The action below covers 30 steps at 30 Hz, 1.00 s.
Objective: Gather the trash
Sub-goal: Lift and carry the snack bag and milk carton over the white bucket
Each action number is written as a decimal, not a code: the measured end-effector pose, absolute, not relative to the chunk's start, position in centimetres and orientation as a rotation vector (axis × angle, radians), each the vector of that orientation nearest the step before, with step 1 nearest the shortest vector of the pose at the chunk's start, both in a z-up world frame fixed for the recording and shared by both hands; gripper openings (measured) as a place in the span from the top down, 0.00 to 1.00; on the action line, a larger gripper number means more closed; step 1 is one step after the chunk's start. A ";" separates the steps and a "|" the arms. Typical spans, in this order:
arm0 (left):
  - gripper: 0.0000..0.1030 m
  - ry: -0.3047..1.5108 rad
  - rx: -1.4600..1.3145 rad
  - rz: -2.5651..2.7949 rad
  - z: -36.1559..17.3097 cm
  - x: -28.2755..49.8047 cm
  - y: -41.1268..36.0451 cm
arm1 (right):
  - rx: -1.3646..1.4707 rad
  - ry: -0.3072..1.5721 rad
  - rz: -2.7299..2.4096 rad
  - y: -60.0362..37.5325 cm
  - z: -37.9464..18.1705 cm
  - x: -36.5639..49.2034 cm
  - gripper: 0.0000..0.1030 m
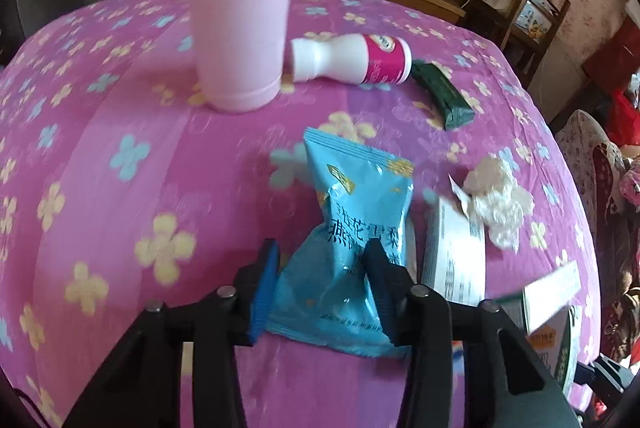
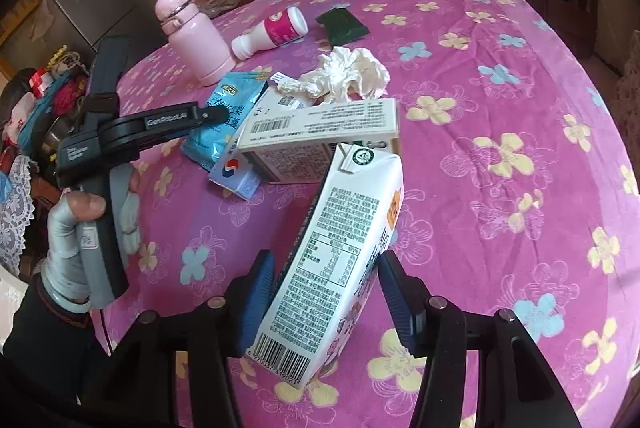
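My left gripper [image 1: 320,260] has its jaws on either side of a blue snack packet [image 1: 352,244] that lies on the pink flowered tablecloth [image 1: 120,187]; whether the pads press it is unclear. It also shows in the right wrist view [image 2: 224,119]. My right gripper [image 2: 326,280] is shut on a white milk carton [image 2: 336,260] and holds it tilted. A crumpled white tissue [image 2: 348,71], a white medicine box [image 2: 320,131], a white and pink drink bottle [image 2: 272,31] lying on its side and a dark green packet [image 2: 342,25] are on the table.
A pink thermos [image 1: 240,27] stands upright at the far left of the trash. A small blue and white box [image 2: 236,179] lies beside the medicine box. A wooden shelf with photos and a chair stand beyond the table.
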<state>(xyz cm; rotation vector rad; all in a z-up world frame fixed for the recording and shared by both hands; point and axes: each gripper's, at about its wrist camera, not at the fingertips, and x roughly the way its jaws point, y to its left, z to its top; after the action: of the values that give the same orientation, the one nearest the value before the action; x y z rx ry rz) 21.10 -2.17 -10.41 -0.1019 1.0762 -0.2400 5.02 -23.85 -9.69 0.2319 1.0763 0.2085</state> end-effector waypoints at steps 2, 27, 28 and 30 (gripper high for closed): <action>0.58 1.097 -0.117 -0.236 -10.3 20.1 -1.5 | 0.236 1.077 0.218 -23.9 -9.6 4.7 0.47; 0.43 1.104 -0.143 -0.201 -10.8 8.0 1.4 | 0.248 1.122 0.146 -24.3 -10.3 0.5 0.42; 0.53 1.101 -0.147 -0.206 -10.7 7.8 1.3 | 0.239 1.115 0.149 -24.3 -10.3 0.3 0.43; 0.56 1.079 -0.137 -0.211 -10.1 7.2 1.1 | 0.238 1.100 0.160 -24.5 -10.2 -0.1 0.47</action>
<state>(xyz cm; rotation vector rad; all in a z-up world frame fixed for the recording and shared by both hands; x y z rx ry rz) 7.18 1.06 -10.09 -0.1375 1.0789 -0.2109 -0.14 -24.52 -10.16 0.2384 1.0999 0.1598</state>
